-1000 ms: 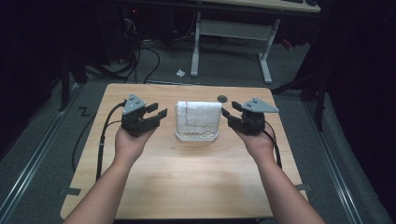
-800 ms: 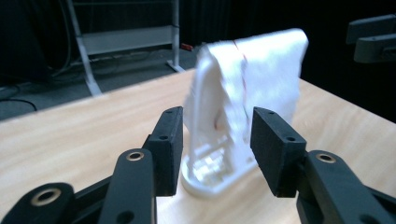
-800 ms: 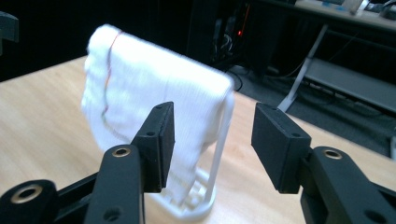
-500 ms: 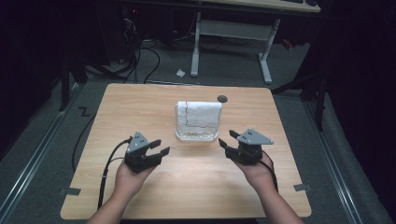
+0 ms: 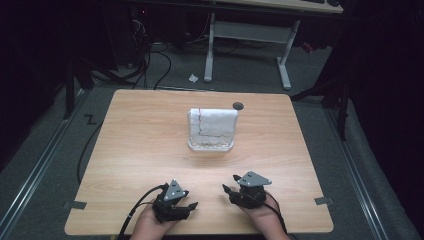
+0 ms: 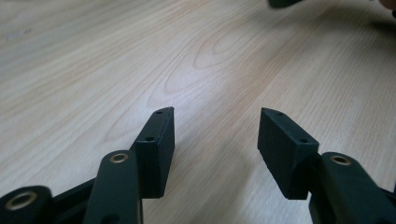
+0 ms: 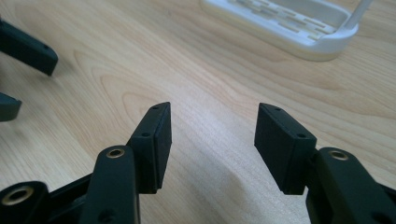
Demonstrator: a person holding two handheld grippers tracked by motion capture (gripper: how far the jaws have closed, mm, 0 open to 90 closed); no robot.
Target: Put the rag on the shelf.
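A white cloth (image 5: 212, 123) with a red stitched line hangs over a white rack (image 5: 211, 146) at the middle of the wooden table (image 5: 140, 140). Both hands rest near the table's front edge. My left gripper (image 5: 189, 206) points right, low over the wood; its jaws have just been opening and stand open with nothing between them (image 6: 215, 116). My right gripper (image 5: 228, 193) points left toward it; its jaws have also been opening and are open and empty (image 7: 212, 112). The rack's slotted base (image 7: 289, 23) lies ahead of the right gripper.
A small dark round disc (image 5: 238, 105) sits in the tabletop behind the rack. Cables (image 5: 145, 197) trail from the grippers over the front edge. A white desk frame (image 5: 247, 35) stands on the floor beyond the table.
Both hands have drawn back from either side of the rack to the front edge and sunk toward the tabletop. The cloth and rack stayed in place.
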